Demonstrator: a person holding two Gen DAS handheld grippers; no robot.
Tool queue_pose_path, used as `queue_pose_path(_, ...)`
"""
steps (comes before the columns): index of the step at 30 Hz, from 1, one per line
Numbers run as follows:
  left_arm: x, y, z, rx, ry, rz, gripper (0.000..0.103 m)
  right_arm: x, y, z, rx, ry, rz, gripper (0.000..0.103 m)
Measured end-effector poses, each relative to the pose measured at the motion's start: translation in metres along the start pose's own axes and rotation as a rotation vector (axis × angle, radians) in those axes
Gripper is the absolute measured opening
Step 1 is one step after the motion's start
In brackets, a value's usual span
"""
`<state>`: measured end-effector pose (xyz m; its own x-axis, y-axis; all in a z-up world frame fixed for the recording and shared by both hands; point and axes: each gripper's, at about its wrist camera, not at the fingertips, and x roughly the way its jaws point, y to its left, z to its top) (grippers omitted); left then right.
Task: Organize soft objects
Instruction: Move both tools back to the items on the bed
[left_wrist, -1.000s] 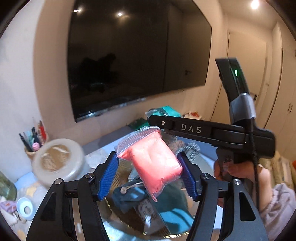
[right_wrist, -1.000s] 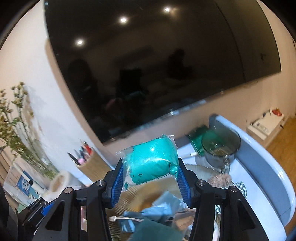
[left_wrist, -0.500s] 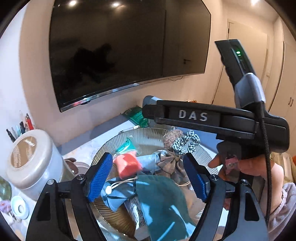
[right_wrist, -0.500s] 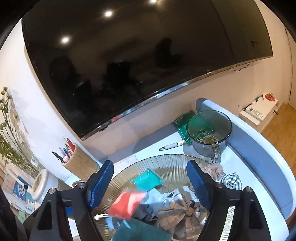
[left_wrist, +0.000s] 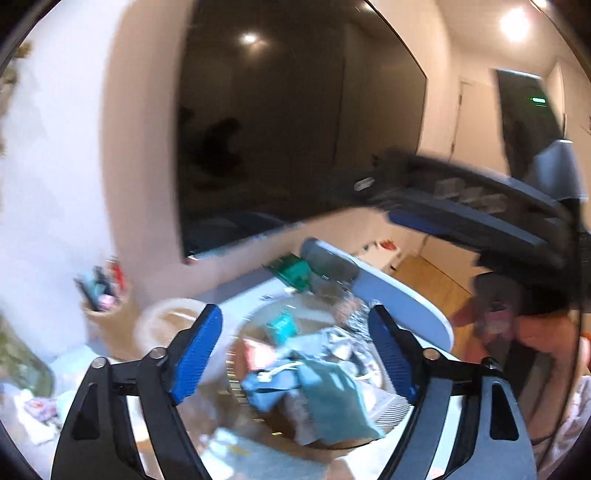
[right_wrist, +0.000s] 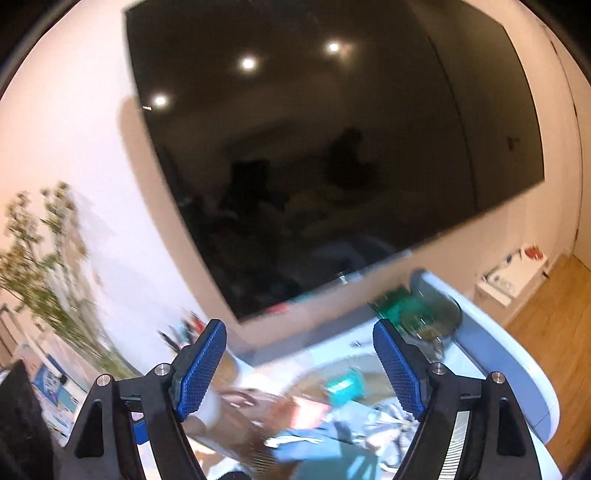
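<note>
Having just spread both the left gripper (left_wrist: 295, 349) and right gripper (right_wrist: 300, 363) wide and empty, I see the pink bag (left_wrist: 258, 355) and teal bag (right_wrist: 343, 386) now lying in the bowl (left_wrist: 393, 408), so 2 soft things look sorted.

Both wrist views angled down — near, sharing the plate (left_wrist: 397, 408), television (right_wrist: 332, 166)

Black claws (left_wrist: 295, 349), blue ribbed pads (right_wrist: 201, 371), silver screws

We see both fisheye views smeared by motion blur, worst toward six o'clock, with edges bowed and dark corners. Round white ceiling spotlights (left_wrist: 515, 22) glare at one o'clock; the large black glossy wall screen (right_wrist: 332, 155) mirrors three bright spots.
</note>
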<state>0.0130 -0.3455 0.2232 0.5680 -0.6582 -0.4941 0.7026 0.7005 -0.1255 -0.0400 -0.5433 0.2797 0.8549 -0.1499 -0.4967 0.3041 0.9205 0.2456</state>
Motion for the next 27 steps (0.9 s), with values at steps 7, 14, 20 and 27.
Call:
queue_pose_path(7, -0.064, 0.084, 0.012, -0.057, -0.055, 0.158, 0.085, -0.035, 0.089, 0.012, -0.079, -0.091, 0.127, 0.09)
queue_pose_path(14, -0.116, 0.193, -0.004, -0.141, -0.051, 0.378, 0.085, -0.016, 0.194, -0.019, -0.187, -0.046, 0.265, 0.096)
queue_pose_path(20, -0.13, 0.293, -0.053, -0.291, -0.006, 0.504, 0.086, 0.043, 0.255, -0.079, -0.229, 0.072, 0.329, 0.097)
queue_pose_path(27, -0.101, 0.36, -0.142, -0.419, 0.115, 0.56, 0.086, 0.139, 0.274, -0.167, -0.202, 0.259, 0.325, 0.097)
